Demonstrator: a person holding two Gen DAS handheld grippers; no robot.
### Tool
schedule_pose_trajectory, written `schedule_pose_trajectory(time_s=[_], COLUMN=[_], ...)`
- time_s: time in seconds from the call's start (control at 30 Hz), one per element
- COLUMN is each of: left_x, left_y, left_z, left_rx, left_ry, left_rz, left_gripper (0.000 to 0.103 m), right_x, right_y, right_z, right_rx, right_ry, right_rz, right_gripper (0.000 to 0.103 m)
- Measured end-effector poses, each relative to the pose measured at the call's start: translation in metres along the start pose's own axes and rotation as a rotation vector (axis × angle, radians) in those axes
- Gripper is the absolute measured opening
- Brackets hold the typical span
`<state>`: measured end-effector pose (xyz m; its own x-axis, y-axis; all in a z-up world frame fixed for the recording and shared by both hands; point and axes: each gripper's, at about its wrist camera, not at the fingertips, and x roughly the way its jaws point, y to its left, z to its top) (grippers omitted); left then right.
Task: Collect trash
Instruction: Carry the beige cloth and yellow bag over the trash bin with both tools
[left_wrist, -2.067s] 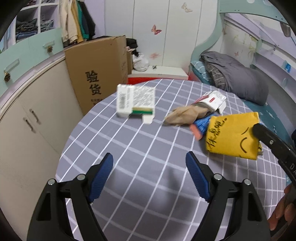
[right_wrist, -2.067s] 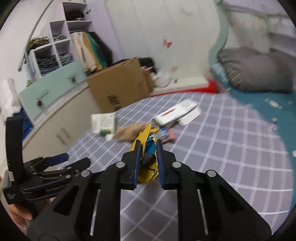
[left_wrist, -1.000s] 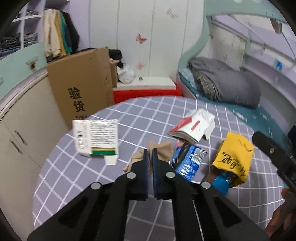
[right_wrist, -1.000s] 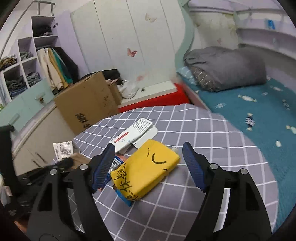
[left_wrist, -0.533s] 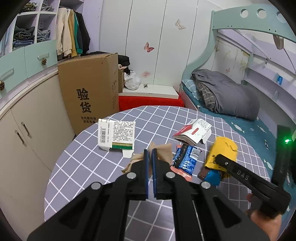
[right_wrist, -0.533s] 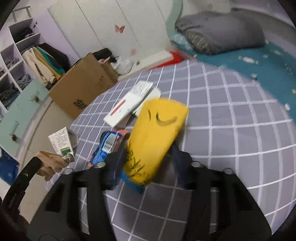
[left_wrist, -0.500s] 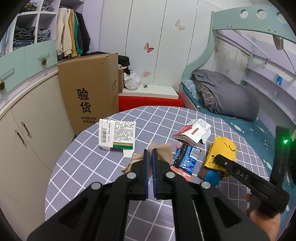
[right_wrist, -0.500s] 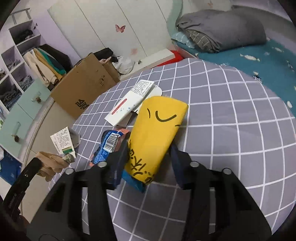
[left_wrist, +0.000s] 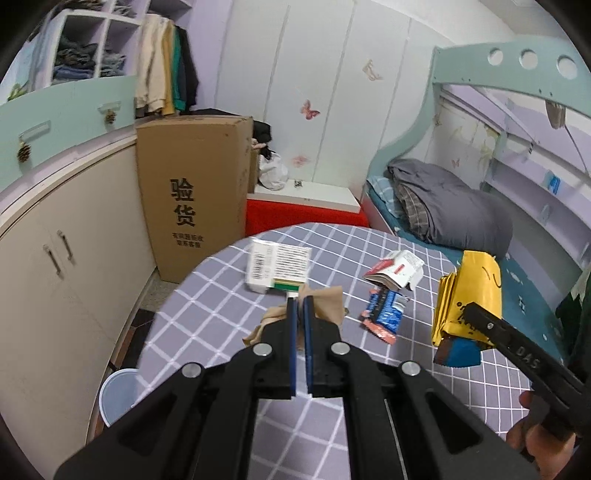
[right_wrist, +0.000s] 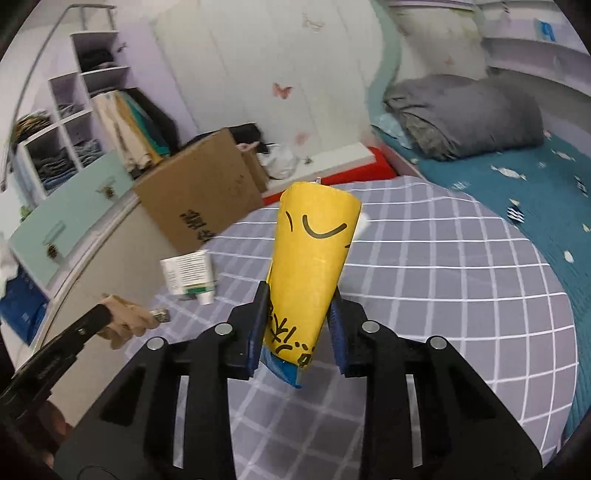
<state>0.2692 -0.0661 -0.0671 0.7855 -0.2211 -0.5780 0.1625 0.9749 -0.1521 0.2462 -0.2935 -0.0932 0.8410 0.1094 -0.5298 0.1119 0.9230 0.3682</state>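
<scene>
My left gripper (left_wrist: 300, 308) is shut on a crumpled tan scrap (left_wrist: 327, 299), held above the grey checked round table (left_wrist: 207, 295). The right wrist view shows the same left gripper (right_wrist: 94, 319) and scrap (right_wrist: 127, 321) at the far left. My right gripper (right_wrist: 297, 306) has a yellow packet (right_wrist: 314, 251) with a drawn face between its jaws, which are still closing; the packet is off the table and stands upright. From the left wrist view, the right gripper (left_wrist: 478, 315) and yellow packet (left_wrist: 469, 291) are at the right.
On the table lie a white medicine box (left_wrist: 277, 266), a red-and-white carton (left_wrist: 395, 269) and a blue snack wrapper (left_wrist: 386, 314). A big cardboard box (left_wrist: 192, 199) stands behind the table, a white bin (left_wrist: 118, 391) on the floor at left, a bed (left_wrist: 450, 218) at right.
The right jaws closed around the yellow packet and raised it off the table, tilting it upright. The left gripper, still shut on the tan scrap, drew back and rose.
</scene>
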Motion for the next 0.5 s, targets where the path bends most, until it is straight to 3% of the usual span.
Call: schedule_pose_trajectory(time_s=[0.23, 0.5], left_x=[-0.036, -0.072], left_y=[0.057, 0.151], left_z=[-0.006, -0.030], left_rx=[-0.026, -0.125], left_ry=[-0.024, -0.012], left_rz=[0.076, 0.189], left_gripper=[0.004, 0.004], right_x=[-0.009, 0.009], right_y=[0.076, 0.189], right_z=[-0.017, -0.068], right_rx=[-0.102, -0.260], right_ry=[0.045, 0.148], right_rz=[0.160, 0.317], right_gripper=[0.030, 0.030])
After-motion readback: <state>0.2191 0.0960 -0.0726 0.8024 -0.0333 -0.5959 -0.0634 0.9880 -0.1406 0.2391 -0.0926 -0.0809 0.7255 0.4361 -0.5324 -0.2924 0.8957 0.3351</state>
